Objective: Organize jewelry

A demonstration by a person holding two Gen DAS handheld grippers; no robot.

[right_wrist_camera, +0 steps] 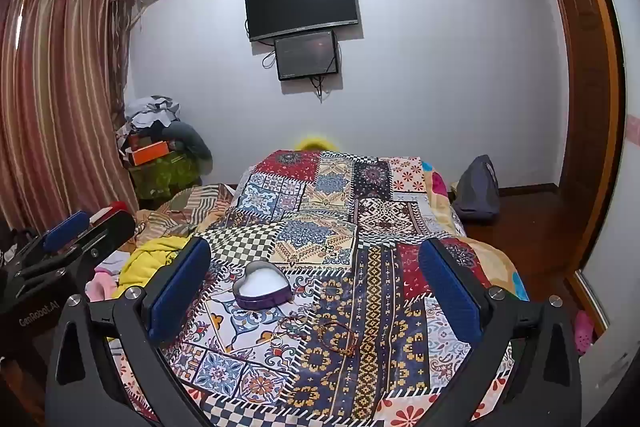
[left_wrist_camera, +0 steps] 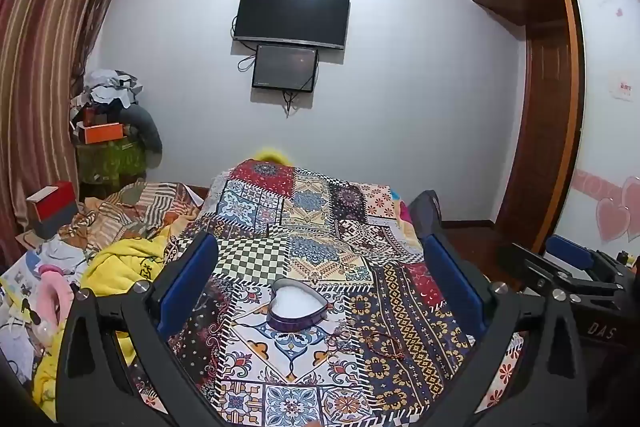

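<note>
Blue-padded, each hand-held gripper, left [left_wrist_camera: 320, 279] and right [right_wrist_camera: 316, 279], gapes wide, holding nothing.

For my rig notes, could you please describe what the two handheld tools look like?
Both are black frames with silver bolts and blue padded fingers. The left tool shows "GenRobot.AI" lettering in the right wrist view; the right tool shows "DAS" in the left wrist view.

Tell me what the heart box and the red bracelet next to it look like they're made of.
Heart box: likely tin, thin glossy purple wall with a silvery rim; white lining, maybe foam or fabric. Red bracelet: seemingly braided cord or small beads, thin limp loop; too small to tell.
</note>
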